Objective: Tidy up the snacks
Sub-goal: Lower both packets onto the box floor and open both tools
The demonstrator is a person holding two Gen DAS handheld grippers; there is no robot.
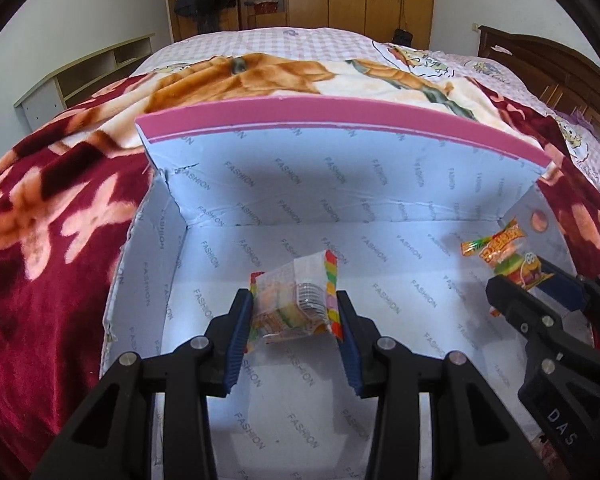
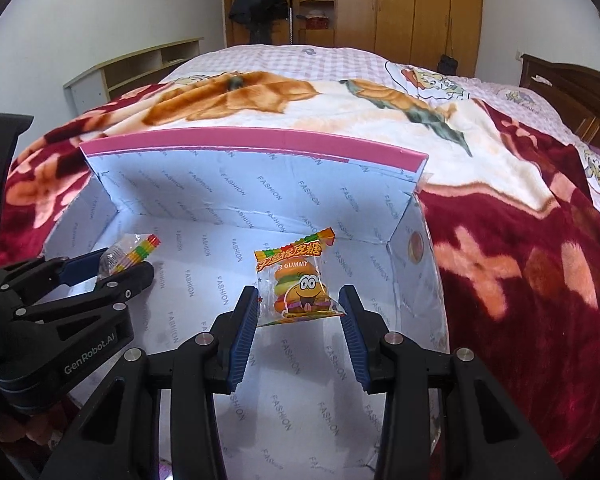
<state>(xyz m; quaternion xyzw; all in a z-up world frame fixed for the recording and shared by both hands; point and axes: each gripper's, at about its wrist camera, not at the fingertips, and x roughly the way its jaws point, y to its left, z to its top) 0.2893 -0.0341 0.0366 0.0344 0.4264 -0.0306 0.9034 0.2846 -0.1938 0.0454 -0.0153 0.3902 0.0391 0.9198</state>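
Two small gummy packets, both held over the open box that sits on the bed w/ the red floral blanket. Burger gummy packet is pinched by its side edges in the right tongs; rainbow-edged clear packet is clamped the same way in the left tongs, crumpled a bit btw the pads. So both tongs are closed on a packet, neither yet resting on the box floor.

Handling, my guess: very light, thin crinkly film, slippery, soft candy inside, so not fragile but easy to squash or let slide. Best grip is on the sealed edges, as now.

Writing: "GUMMY" plus Chinese characters on the burger packet; "FASHION" repeated all over the box lining; "GenRobot.AI" on the left tool, "DAS" on the right.
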